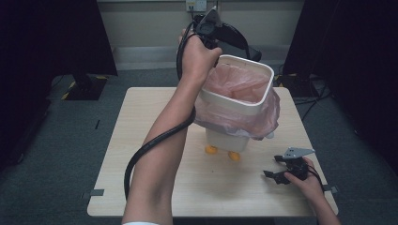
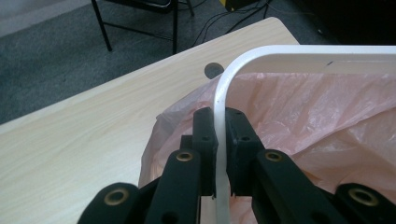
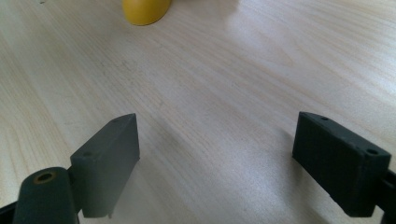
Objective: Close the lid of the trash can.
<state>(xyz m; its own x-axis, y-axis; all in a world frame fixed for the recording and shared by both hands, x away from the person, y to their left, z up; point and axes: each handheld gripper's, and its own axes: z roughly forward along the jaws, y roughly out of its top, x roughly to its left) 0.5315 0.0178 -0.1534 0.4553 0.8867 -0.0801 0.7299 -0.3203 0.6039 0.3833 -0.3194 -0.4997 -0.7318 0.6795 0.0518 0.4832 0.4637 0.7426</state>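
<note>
Your left tool (image 2: 220,140) is clamped on the bin (image 1: 237,101) rim at 10 o'clock — right tool (image 1: 281,169) gapes empty on the bench (image 1: 141,140), off at 5 o'clock.

High view looks forward and down on the table (image 1: 141,187); both gripper views sit close (probably sharing its top).

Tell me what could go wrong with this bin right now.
The left gripper pinches only the thin white rim of the trash bin, so it may slip. The pink liner bag hangs loose and could pull off. The right gripper rests open on the table, giving no support.
</note>
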